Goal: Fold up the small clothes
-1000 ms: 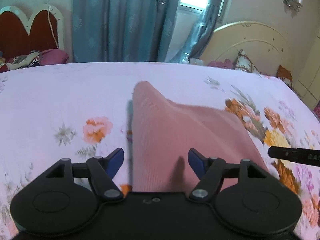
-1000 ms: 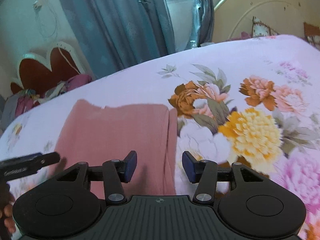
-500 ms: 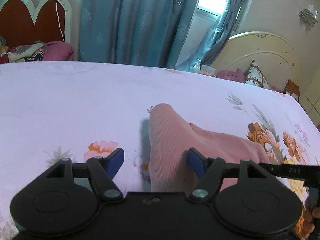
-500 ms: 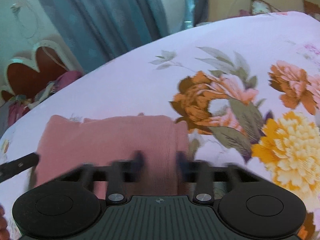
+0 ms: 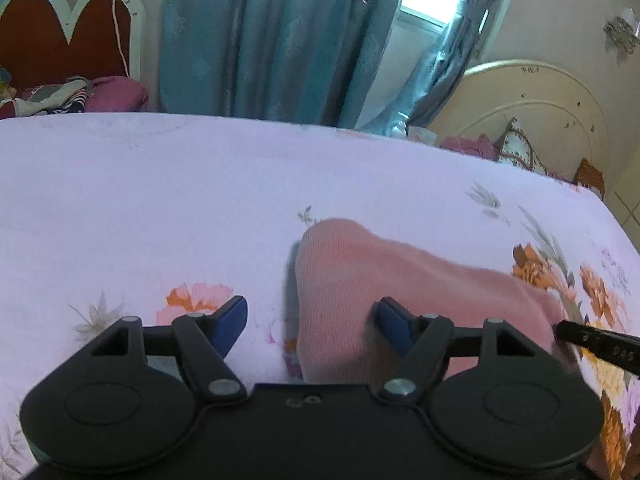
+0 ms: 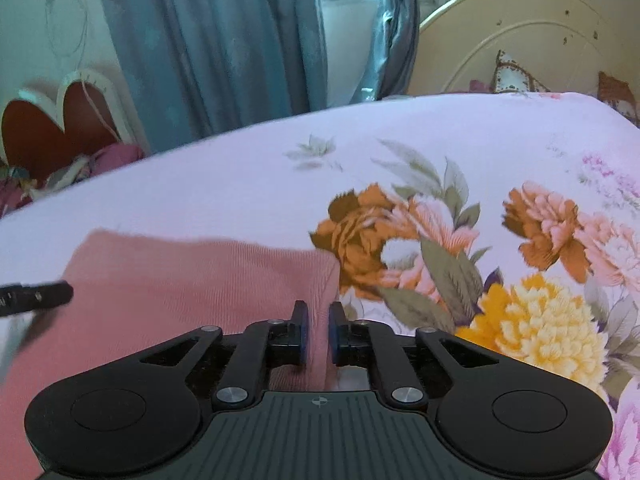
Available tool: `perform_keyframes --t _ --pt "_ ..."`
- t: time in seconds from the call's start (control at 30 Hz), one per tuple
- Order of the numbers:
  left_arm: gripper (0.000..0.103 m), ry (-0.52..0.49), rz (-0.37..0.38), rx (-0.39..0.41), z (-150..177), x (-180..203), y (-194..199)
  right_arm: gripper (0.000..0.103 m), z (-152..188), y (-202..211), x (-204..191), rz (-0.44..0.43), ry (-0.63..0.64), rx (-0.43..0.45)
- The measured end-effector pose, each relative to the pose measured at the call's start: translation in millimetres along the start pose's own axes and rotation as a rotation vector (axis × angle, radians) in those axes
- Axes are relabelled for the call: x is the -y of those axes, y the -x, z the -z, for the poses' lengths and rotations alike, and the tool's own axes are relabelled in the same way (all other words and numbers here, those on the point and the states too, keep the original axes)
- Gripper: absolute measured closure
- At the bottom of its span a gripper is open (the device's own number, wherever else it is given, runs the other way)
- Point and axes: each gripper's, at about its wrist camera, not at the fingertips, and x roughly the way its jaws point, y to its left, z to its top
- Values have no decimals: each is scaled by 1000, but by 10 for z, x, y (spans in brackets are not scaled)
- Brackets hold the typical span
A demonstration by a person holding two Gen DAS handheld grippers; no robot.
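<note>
- Right gripper (image 6: 317,330): jaws have just been closing and now stand narrow, pinching the pink garment (image 6: 192,280) at its right-hand edge; cloth runs up between the 2 blue pads (image 6: 303,334)
- Left gripper (image 5: 312,318): jaws wide, nothing pressed; the right-hand pad (image 5: 394,322) sits over the pink cloth, the other over bare sheet, so the garment's left edge falls between them
- Pink garment (image 5: 380,276): ribbed knit, lying on the floral bedsheet (image 5: 140,200), already doubled by the look of it; its far left corner (image 5: 320,228) is humped up off the sheet
- Long axis: runs side to side between the 2 grippers, each one at a near corner of its own end
- Key relation: right end is held, left end is not; left gripper is right on its corner, cloth just ahead and slightly right of its centre line
- Judgement: next move calls for the left jaws to close on that edge, so both near corners can be carried to the far edge as 1 fold
- Risk: a lift on the right alone would drag the cloth askew
- Surroundings: blue curtains (image 5: 280,40) and cream headboard (image 6: 520,40) beyond the bed
</note>
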Motion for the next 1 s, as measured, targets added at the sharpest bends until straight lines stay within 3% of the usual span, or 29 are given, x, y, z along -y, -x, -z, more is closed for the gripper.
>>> perform_keyframes --t 0.1,0.17,0.2,0.23,0.4,0.5,0.6,0.9,0.97,1.0 --pt "34 1 -15 -1 -42 44 -73 88 -152 19 -125 -9 25 45" --pt "34 1 -22 -7 -48 87 -146 80 -214 -62 -229 -32 47 28" --pt "34 -2 -31 -10 -38 101 -180 61 -218 -121 -271 -30 63 20" --pt "34 -2 -42 -16 -21 104 -211 49 -202 -185 -300 -22 79 18" --pt "33 4 -79 -30 38 26 -314 49 -51 -539 -149 38 94 -39" --pt "31 2 -85 -33 27 15 -317 49 -70 -605 38 48 25 -60" --pt "32 -14 -96 -19 6 40 -223 49 -95 -474 -10 61 69 -38" --pt "37 -39 -59 17 62 89 194 49 10 119 -243 -67 147 19" --pt "37 -43 -47 26 113 117 297 54 75 187 -315 -86 163 15" --pt "37 -47 -45 29 139 129 351 67 111 204 -337 -97 170 3"
